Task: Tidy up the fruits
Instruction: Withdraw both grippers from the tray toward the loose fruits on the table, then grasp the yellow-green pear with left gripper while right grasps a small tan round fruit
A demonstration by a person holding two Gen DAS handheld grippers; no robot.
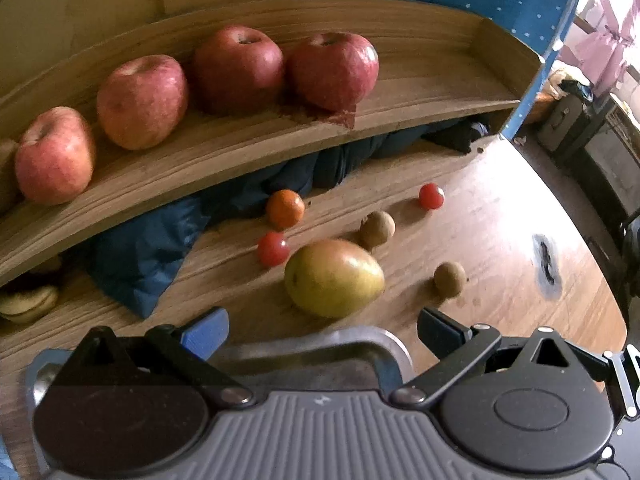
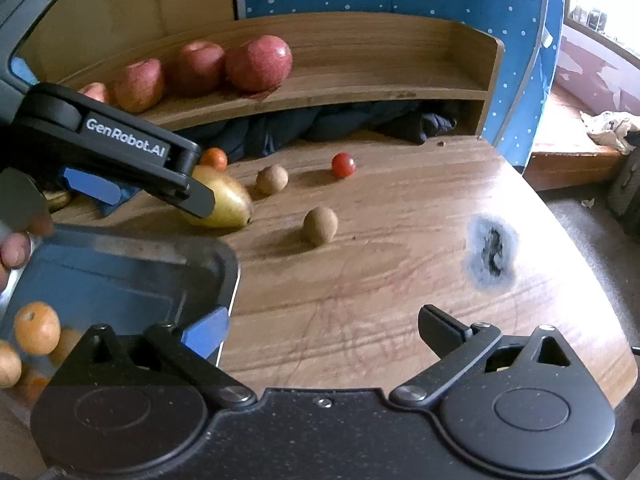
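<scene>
A yellow-green mango (image 1: 334, 278) with a red blush lies on the wooden table, just ahead of my open left gripper (image 1: 322, 332). Around it sit two cherry tomatoes (image 1: 273, 248) (image 1: 431, 196), a small orange fruit (image 1: 285, 209) and two brown round fruits (image 1: 377, 229) (image 1: 449, 279). Several red apples (image 1: 332, 70) line the wooden shelf (image 1: 420, 80). In the right wrist view the left gripper (image 2: 152, 196) partly covers the mango (image 2: 232, 206). My right gripper (image 2: 322, 332) is open and empty over bare table, beside a metal tray (image 2: 224, 264) holding an orange fruit (image 2: 37, 328).
Dark blue cloth (image 1: 152, 248) is stuffed under the shelf, with bananas (image 1: 28, 304) at the far left. A dark burn mark (image 2: 490, 254) scars the table on the right, near its curved edge. A person's fingertips (image 2: 16, 248) show by the tray's left rim.
</scene>
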